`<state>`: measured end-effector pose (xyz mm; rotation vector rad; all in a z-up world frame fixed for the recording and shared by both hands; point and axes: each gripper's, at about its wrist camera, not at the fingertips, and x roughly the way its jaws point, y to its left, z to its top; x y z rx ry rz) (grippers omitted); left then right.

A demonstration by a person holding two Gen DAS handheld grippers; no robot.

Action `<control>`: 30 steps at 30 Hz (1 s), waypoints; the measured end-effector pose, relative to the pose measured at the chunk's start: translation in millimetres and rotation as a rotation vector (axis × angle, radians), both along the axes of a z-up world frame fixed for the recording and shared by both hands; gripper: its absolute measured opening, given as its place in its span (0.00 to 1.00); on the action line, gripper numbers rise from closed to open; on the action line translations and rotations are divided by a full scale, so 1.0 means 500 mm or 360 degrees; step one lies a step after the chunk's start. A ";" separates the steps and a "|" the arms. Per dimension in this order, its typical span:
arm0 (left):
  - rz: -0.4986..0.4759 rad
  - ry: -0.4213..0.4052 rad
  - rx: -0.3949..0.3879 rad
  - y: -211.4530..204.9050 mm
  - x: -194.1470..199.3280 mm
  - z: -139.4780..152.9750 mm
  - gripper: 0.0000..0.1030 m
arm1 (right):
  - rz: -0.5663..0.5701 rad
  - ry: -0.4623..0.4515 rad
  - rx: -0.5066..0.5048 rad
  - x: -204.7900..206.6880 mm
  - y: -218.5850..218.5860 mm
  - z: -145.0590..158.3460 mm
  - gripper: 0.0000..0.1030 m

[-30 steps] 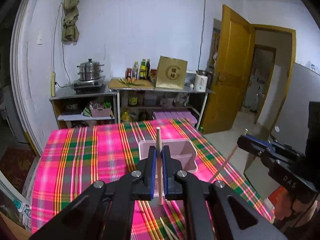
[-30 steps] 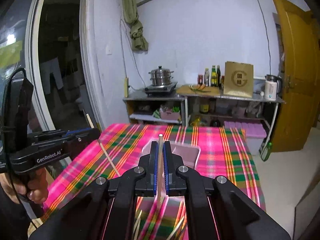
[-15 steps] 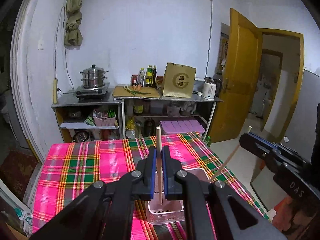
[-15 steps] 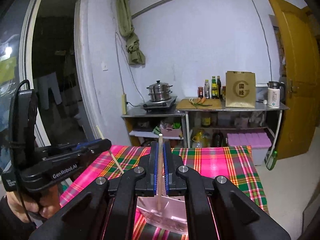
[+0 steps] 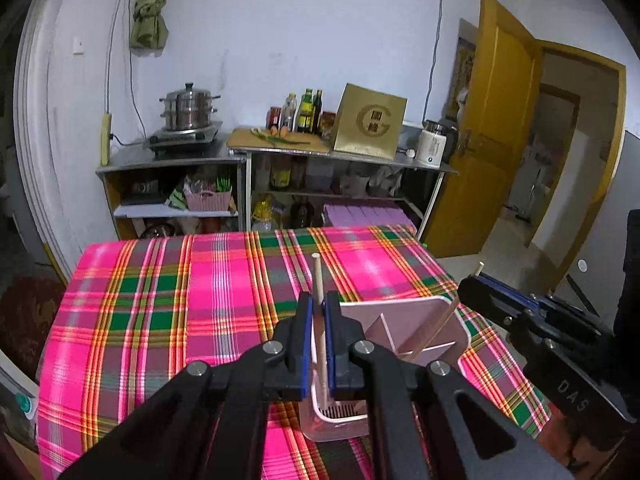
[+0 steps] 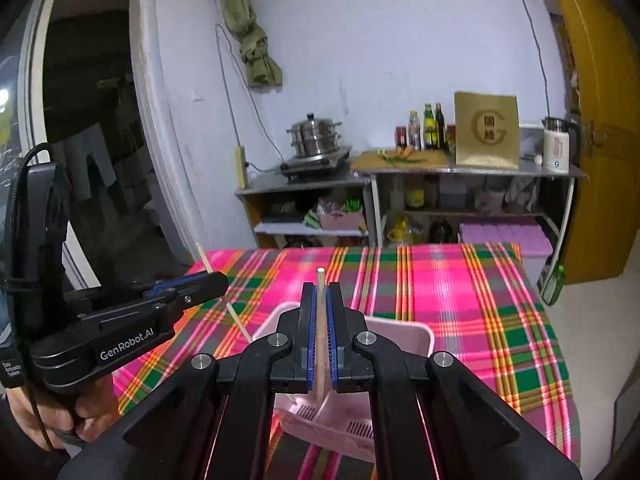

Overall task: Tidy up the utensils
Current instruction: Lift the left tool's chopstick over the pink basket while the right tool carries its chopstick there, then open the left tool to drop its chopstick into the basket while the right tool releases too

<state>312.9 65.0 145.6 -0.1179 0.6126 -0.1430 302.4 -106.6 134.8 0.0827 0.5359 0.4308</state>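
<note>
Both hand-held grippers are coming down and forward toward the pink utensil holder (image 5: 404, 332), which was sitting farther ahead a second ago and is now lying directly under their fingertips. In the left wrist view, the left hand-held gripper (image 5: 319, 344) is clamping an upright wooden chopstick (image 5: 317, 280) between its blue pads, with the stick's lower end reaching down into the left compartment of the holder. To its right, the right hand-held gripper (image 5: 472, 292) is holding a second chopstick (image 5: 444, 320) that is slanting down into the holder's right side, past the divider. In the right wrist view, the right hand-held gripper (image 6: 319, 340) is closed tight on its chopstick (image 6: 320, 288), and the stick's lower tip is hanging just over the holder (image 6: 404, 330). The left hand-held gripper (image 6: 200, 284) is showing at the left edge of that view, gripped by a person's hand (image 6: 48, 412), its chopstick (image 6: 236, 318) angling down toward the holder's left rim. The holder is standing on the bench (image 5: 160, 320), which is covered by a pink and green plaid cloth, toward the near right part of it. Behind the bench, metal shelves (image 5: 320, 156) against the wall are carrying a steamer pot (image 5: 190, 106), bottles and a gold box (image 5: 370, 122).
</note>
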 end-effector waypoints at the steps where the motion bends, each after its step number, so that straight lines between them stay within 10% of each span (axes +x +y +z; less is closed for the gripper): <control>1: -0.0001 0.0012 -0.0004 0.001 0.002 -0.005 0.07 | -0.0001 0.0016 -0.0006 0.003 0.000 -0.008 0.05; 16: 0.0002 -0.0012 -0.0020 0.003 -0.035 -0.010 0.26 | -0.0019 0.0044 0.0005 -0.023 -0.014 -0.009 0.13; 30: -0.0012 -0.0105 -0.0098 0.004 -0.242 -0.053 0.33 | -0.0043 -0.0022 -0.0017 -0.220 -0.090 -0.027 0.15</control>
